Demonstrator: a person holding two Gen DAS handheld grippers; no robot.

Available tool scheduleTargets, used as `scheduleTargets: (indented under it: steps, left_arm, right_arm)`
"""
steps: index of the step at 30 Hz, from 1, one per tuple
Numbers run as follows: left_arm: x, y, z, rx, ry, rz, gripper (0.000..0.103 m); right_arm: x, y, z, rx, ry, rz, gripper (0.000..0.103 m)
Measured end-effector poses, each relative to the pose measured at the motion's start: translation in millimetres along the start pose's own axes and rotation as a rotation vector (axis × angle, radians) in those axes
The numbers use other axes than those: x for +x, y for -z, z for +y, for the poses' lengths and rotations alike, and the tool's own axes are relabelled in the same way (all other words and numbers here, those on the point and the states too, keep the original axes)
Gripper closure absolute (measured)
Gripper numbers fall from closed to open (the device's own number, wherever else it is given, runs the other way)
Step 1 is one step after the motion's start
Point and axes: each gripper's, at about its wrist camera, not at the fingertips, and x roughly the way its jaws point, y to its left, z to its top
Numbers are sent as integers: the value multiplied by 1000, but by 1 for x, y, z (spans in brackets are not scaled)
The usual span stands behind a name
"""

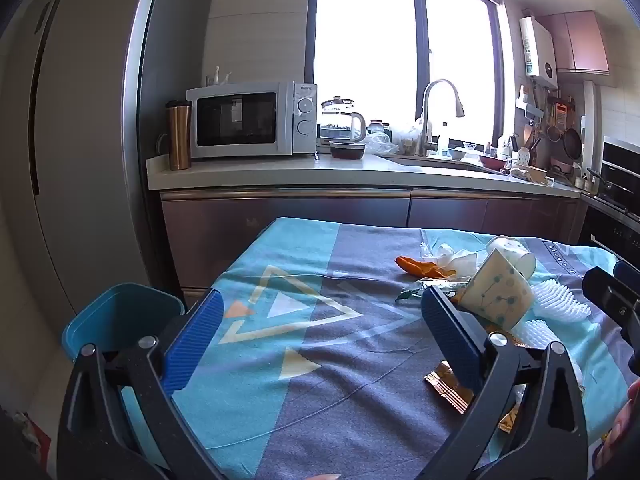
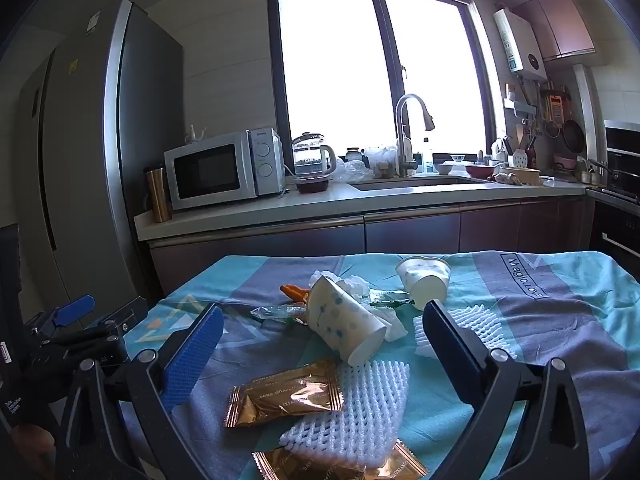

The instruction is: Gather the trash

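Here the table (image 2: 560,320), draped in a teal and grey cloth, fills the lower half of both views, and the trash lies scattered over its middle and right. A blue bin (image 1: 120,316) stands off the table's left edge, at about eight o'clock in the left wrist view; it looks like the place for everything. Both grippers hover above the cloth with their fingers spread wide and nothing between them: the left gripper (image 1: 320,344) over bare cloth, the right gripper (image 2: 324,348) over the nearer litter.

In the right wrist view, the tipped paper cup (image 2: 348,324) lies just above centre, with a second cup (image 2: 426,280) on its side at one o'clock. A white foam net (image 2: 360,408) lies at six o'clock, overlapping a gold wrapper (image 2: 280,396); another gold wrapper (image 2: 340,468) shows at the bottom edge. Crumpled tissue (image 2: 356,282) and an orange scrap (image 2: 294,291) sit at twelve o'clock behind the cup.

To do this well, I would take the bulky cup first, closing across its side gently so it flattens rather than squirts away. The foam net is springy; pinch it fully. The flat wrappers probably need a finger slid under a raised edge, without snagging the cloth.
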Motion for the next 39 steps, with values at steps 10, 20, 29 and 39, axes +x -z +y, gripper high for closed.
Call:
scheduleTargets:
  steps: [10, 20, 29, 39]
  left_arm:
    - [0, 0, 0, -1, -1, 0, 5]
    - [-1, 3, -1, -3, 0, -3, 5]
    - [-1, 3, -1, -3, 5, -3, 5]
    - [-2, 3, -2, -2, 7, -4, 5]
  right_arm:
    - [-2, 1, -4, 12, -4, -7, 7]
    - [-1, 0, -1, 6, -2, -9, 7]
    - [-1, 0, -2, 9, 2, -10, 7]
    - [-1, 0, -2, 12, 2, -10, 7]
